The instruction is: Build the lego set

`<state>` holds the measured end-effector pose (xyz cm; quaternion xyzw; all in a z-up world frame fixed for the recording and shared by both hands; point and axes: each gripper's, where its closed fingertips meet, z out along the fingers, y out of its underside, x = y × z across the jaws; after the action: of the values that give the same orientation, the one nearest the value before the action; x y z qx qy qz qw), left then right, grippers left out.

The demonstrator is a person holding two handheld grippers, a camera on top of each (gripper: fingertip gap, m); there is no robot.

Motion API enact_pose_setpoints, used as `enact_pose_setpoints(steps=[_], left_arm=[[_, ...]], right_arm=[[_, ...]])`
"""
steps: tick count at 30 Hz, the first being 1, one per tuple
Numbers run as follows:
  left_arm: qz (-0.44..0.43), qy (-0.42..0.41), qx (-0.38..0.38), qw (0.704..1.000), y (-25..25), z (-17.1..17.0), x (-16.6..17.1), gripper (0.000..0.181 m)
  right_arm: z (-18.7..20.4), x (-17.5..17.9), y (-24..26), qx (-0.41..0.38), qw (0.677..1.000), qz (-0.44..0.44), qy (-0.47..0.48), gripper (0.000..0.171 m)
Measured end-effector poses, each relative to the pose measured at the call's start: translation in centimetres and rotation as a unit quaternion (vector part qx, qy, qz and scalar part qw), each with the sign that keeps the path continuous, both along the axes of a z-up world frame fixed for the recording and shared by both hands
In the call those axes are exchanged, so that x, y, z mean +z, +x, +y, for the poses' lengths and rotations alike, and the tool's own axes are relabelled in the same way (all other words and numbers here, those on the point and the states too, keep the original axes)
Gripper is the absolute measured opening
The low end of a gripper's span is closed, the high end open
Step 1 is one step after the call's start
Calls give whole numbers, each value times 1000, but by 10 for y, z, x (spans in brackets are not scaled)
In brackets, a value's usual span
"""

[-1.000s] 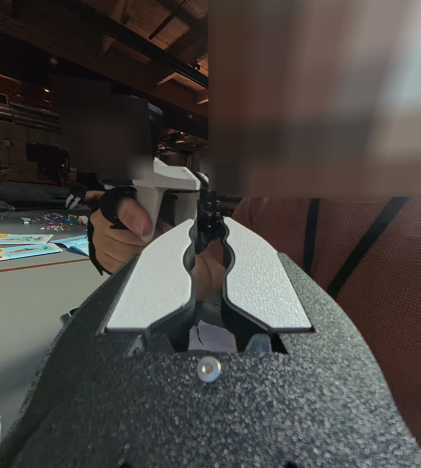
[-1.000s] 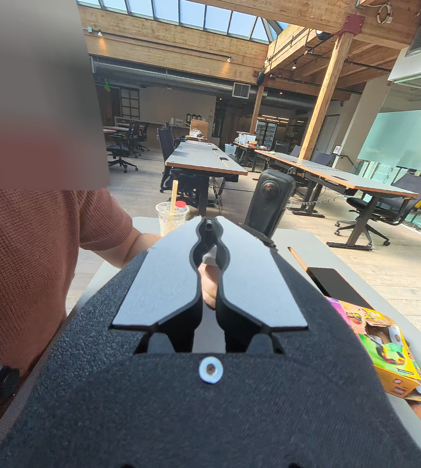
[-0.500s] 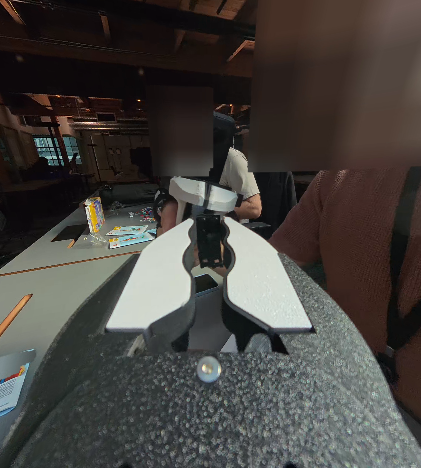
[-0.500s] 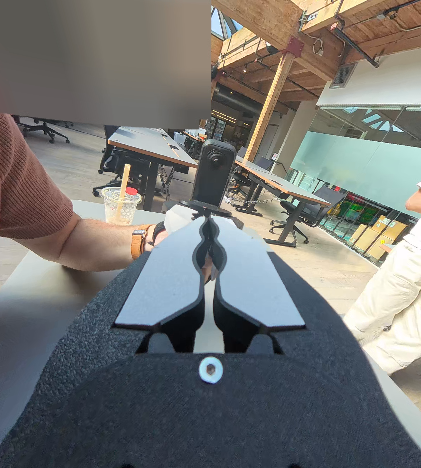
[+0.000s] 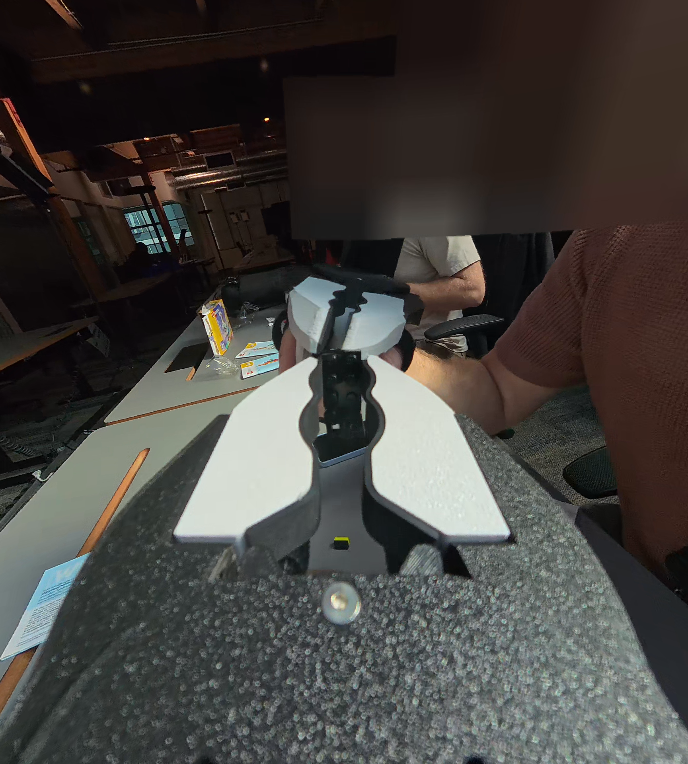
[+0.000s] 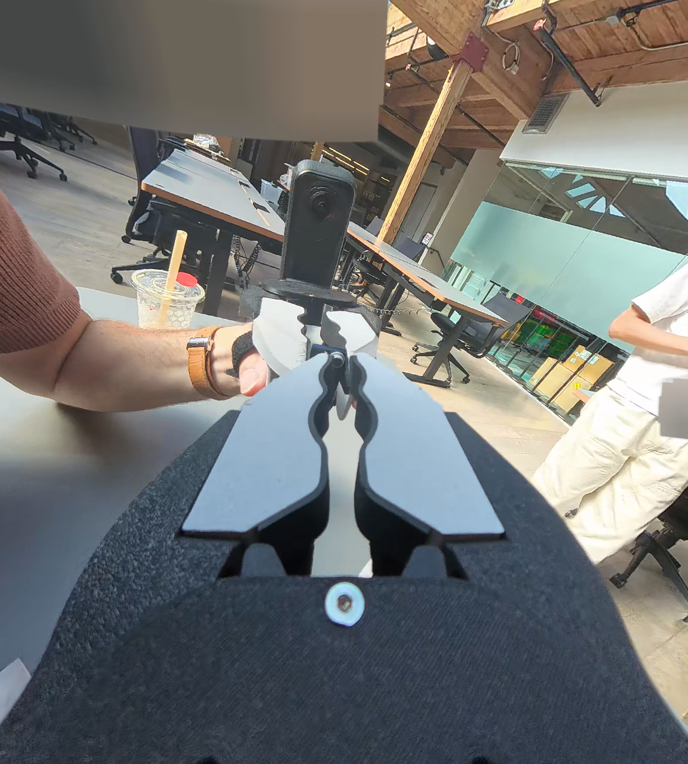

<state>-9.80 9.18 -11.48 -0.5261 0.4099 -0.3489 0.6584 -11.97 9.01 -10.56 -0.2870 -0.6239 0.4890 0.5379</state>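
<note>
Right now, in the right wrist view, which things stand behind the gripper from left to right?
Orange watch strap → plastic cup with straw → black camera → wooden post → person in white clothes.

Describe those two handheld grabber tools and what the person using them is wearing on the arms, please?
The left gripper has flat white jaws with wavy black inner edges on a speckled grey body. The right gripper has flat grey jaws, black-edged, on a dark fabric-textured body. Each has a silver screw; a black camera tops the left. The person wears a rust knit short sleeve, black fingerless gloves and a tan leather watch strap.
</note>
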Motion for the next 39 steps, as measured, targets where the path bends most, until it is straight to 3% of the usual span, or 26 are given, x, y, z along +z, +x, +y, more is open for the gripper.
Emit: enact_pose_setpoints(steps=[6,9,12,15,19,22,25,30,39], left_arm=[[-65,-102,-89,989,5,-4,-2,17],[-145,-92,-111,979,-6,-2,11,17],[-219,-48,-86,971,-21,-1,30,17],[-295,-60,-72,951,-32,4,41,17],[-387,-98,-2,917,-41,22,40,17],[-437,-143,24,888,-40,31,29,17],[-437,-158,19,885,-31,32,25,17],[-438,-153,3,886,-30,29,27,17],[-392,-136,-18,910,-20,25,26,16]], right_arm=[[-2,1,4,-10,998,21,59,10],[4,-2,3,-23,998,1,57,15],[5,2,2,-17,1000,5,20,19],[12,7,-4,-69,997,39,26,26],[16,18,-8,-196,964,119,136,26],[12,6,-18,-229,945,123,196,26],[23,1,-24,-277,928,120,220,23],[25,6,-20,-281,926,133,215,8],[23,10,-14,-253,930,151,222,8]])
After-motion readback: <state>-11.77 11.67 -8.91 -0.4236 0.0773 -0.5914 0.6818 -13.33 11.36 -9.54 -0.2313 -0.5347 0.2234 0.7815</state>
